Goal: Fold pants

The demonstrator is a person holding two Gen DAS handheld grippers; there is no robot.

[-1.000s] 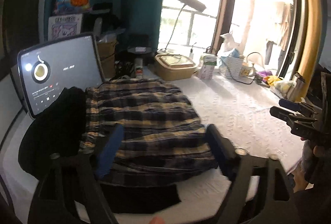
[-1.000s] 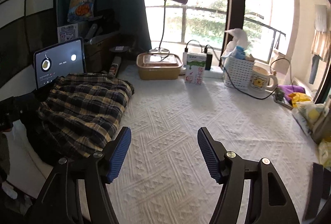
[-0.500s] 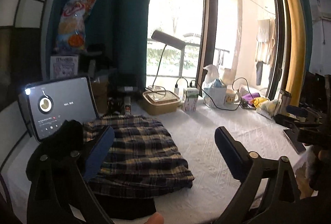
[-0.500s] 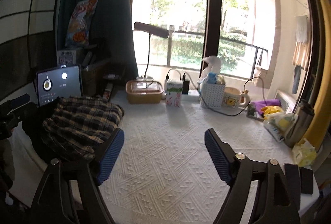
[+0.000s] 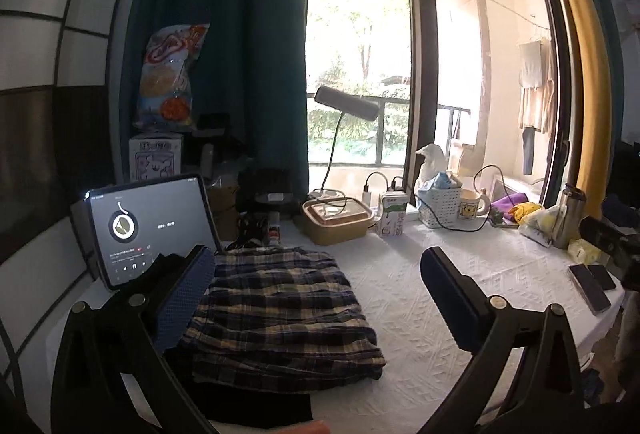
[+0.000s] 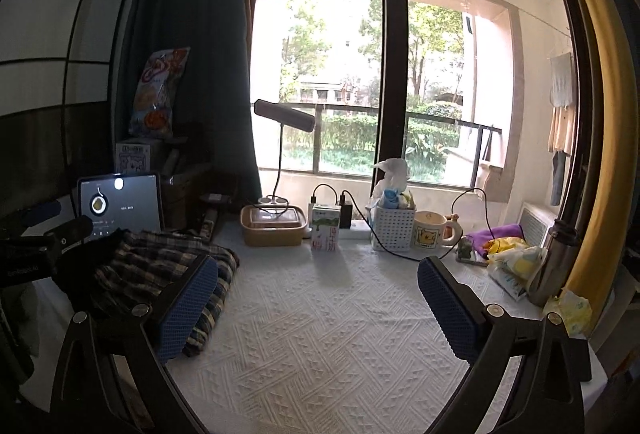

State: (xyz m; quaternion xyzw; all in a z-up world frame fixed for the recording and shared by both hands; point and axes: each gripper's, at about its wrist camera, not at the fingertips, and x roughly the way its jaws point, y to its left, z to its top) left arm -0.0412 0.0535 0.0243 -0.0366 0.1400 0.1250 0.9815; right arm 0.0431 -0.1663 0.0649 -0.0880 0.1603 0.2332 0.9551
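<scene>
The plaid pants (image 5: 280,310) lie folded in a flat stack on the white textured tablecloth (image 5: 460,274), at the table's left side, on top of a dark garment (image 5: 260,406). They also show in the right wrist view (image 6: 160,270). My left gripper (image 5: 316,298) is open and empty, held above and in front of the pants. My right gripper (image 6: 318,306) is open and empty over the bare cloth (image 6: 320,334), to the right of the pants. The left gripper shows at the left edge of the right wrist view (image 6: 40,234).
A lit tablet (image 5: 140,230) stands behind the pants. At the back stand a desk lamp (image 5: 344,105), a brown lidded box (image 5: 336,222), a milk carton (image 5: 392,213), a white basket (image 5: 440,205) and a mug (image 5: 472,205). Two phones (image 5: 592,282) and a steel flask (image 5: 568,218) sit at right.
Both grippers have lifted and drawn back from the table, so the views now take in the window. The folded pants have stayed in place.
</scene>
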